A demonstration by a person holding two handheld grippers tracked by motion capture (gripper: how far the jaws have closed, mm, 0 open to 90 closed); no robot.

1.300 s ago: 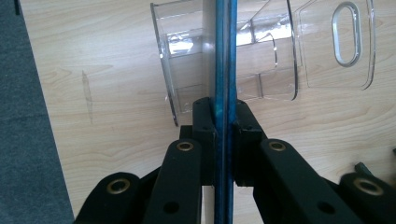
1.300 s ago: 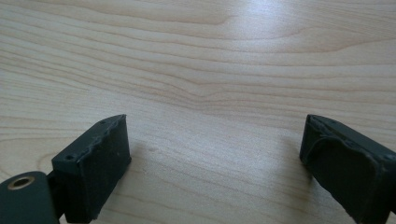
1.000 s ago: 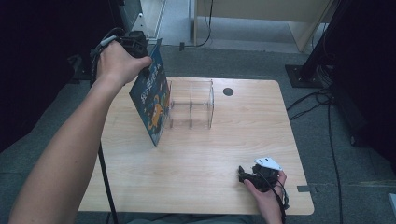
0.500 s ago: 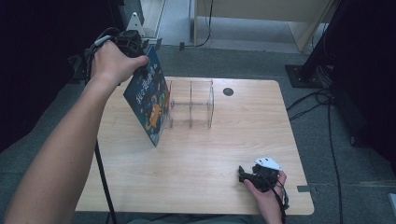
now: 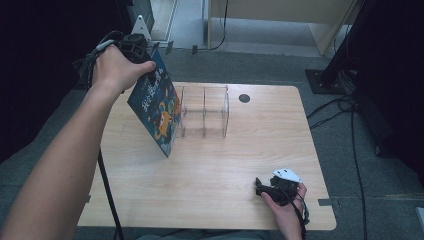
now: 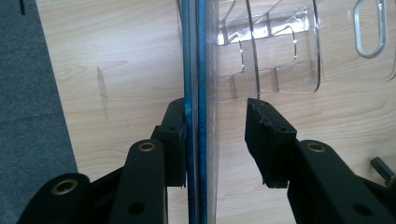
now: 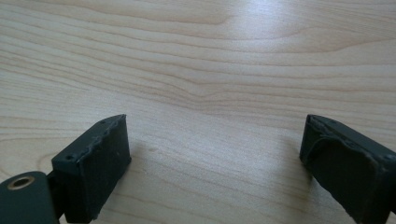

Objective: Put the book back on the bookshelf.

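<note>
A blue picture book (image 5: 156, 109) stands tilted on its lower edge at the left end of a clear plastic rack (image 5: 204, 114). My left gripper (image 5: 150, 67) is at the book's top edge, hand above it. In the left gripper view the book's edge (image 6: 194, 56) runs between the jaws. The left pad (image 6: 176, 122) lies against the cover and the right pad (image 6: 267, 135) stands well off it, so the left gripper (image 6: 217, 105) is open; its jaws have just been opening. The clear rack (image 6: 273, 51) lies just beyond. My right gripper (image 5: 260, 187) rests open on the table (image 7: 201, 60), nothing between its jaws (image 7: 212, 135).
The wooden table (image 5: 240, 160) has a dark round hole (image 5: 244, 98) behind the rack. Grey carpet surrounds the table. Cables (image 5: 345, 107) lie on the floor at the right, and a black stand base (image 5: 325, 80) sits near the far right corner.
The left hand has shifted a little to the left and the book's top leans further that way. The right hand and gripper have stayed put.
</note>
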